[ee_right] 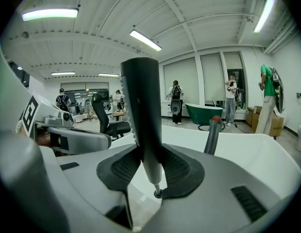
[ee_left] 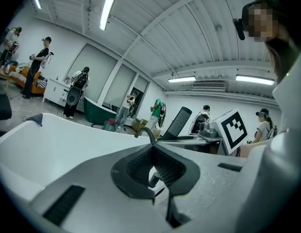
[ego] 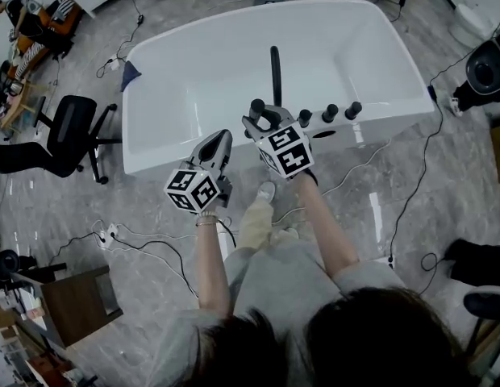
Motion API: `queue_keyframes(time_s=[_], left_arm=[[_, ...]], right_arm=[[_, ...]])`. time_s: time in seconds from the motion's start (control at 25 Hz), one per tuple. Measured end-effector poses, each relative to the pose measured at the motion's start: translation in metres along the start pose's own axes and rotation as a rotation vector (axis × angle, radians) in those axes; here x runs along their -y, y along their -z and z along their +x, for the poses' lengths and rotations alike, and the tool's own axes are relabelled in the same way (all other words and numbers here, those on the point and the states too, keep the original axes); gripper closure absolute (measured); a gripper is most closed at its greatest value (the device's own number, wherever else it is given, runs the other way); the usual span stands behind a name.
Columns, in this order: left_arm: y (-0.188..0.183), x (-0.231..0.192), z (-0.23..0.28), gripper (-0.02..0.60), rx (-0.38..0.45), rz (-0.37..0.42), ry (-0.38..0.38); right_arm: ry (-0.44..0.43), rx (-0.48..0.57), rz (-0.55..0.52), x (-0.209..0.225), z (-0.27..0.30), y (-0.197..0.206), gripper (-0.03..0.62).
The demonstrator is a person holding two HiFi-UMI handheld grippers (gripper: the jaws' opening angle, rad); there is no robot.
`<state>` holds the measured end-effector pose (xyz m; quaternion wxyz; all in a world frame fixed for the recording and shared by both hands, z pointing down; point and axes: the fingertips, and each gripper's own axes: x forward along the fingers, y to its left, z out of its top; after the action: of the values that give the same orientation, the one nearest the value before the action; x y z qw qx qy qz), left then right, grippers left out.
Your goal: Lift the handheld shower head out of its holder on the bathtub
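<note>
White, glossy oval bathtub (ego: 363,39) fills the head view, which alone shows the round black knobs (ego: 330,113) on its near rim. The right gripper view alone shows the grip: the slim black stick-shaped shower head (ee_right: 143,110) stands upright at that rim, clamped between the right gripper's (ee_right: 149,166) pads. The left gripper (ee_left: 153,166), just beside it, has its jaws together on nothing.

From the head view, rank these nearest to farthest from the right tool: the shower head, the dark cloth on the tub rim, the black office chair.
1. Shower head, centre, clamped in the right tool.
2. Dark cloth, left corner of the bathtub.
3. Office chair, farther left again.
</note>
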<state>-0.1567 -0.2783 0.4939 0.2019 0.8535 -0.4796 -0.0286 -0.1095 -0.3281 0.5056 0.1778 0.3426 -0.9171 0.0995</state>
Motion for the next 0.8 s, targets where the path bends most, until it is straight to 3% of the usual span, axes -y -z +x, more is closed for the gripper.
queue_keyframes(time_s=[0.8], left_arm=[[-0.053, 0.068, -0.028, 0.577, 0.032, 0.131, 0.105]], right_arm=[[0.032, 0.163, -0.007, -0.013, -0.092, -0.071, 0.462]])
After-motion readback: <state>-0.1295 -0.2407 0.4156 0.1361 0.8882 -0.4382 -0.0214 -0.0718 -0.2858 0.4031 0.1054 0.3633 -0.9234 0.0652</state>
